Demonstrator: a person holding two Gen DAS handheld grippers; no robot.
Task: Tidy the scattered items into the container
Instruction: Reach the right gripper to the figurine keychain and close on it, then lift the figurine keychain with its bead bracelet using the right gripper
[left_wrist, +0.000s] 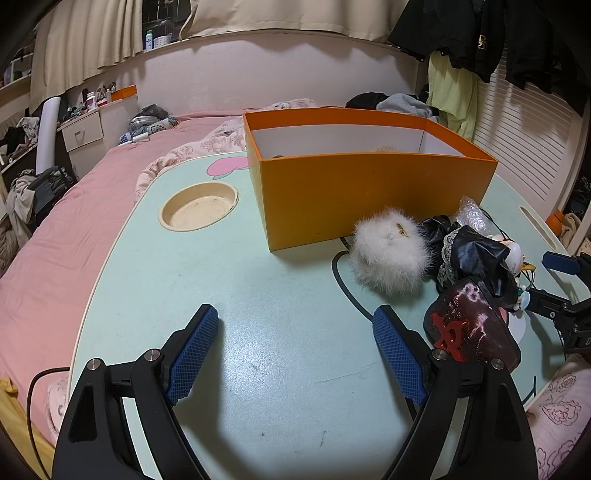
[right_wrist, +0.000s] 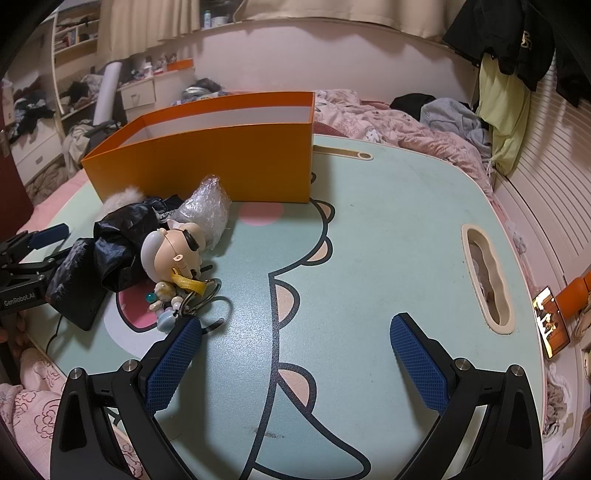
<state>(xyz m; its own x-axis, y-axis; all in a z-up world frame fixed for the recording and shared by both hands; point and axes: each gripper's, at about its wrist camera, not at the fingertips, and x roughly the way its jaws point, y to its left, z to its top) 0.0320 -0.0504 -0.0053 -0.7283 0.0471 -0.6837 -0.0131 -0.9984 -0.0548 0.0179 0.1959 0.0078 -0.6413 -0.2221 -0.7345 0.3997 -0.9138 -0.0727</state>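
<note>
Mint-green laminate covers the worktop (left_wrist: 155, 280), which sits on a pink bed (left_wrist: 55, 236) and carries a cartoon print. Landmark: the orange box (left_wrist: 369, 195), open-topped, standing at the far side of the worktop. Its white interior is mostly hidden from both views.

Left of the box, a round cream cup recess (left_wrist: 199, 206) is set into the worktop. The scattered items lie in one cluster just in front of the box, toward its right end in the left view:
- black fabric (right_wrist: 118, 251) with lace trim, near the box;
- white fluffy pouch (left_wrist: 388, 254), just beside the box's front wall;
- dark pouch with a red emblem (left_wrist: 469, 332), farthest from the box;
- bubble-wrap bundle (right_wrist: 205, 206), touching or nearly touching the box;
- figurine keychain (right_wrist: 177, 254) with beads and rings, in front of the bundle.

Left hand-held gripper (left_wrist: 295, 328): jaws wide, nothing between them, in front of the box, over bare worktop. Right hand-held gripper (right_wrist: 295, 332): jaws wide, empty, its left finger (right_wrist: 177, 362) just beside the keychain rings.
</note>
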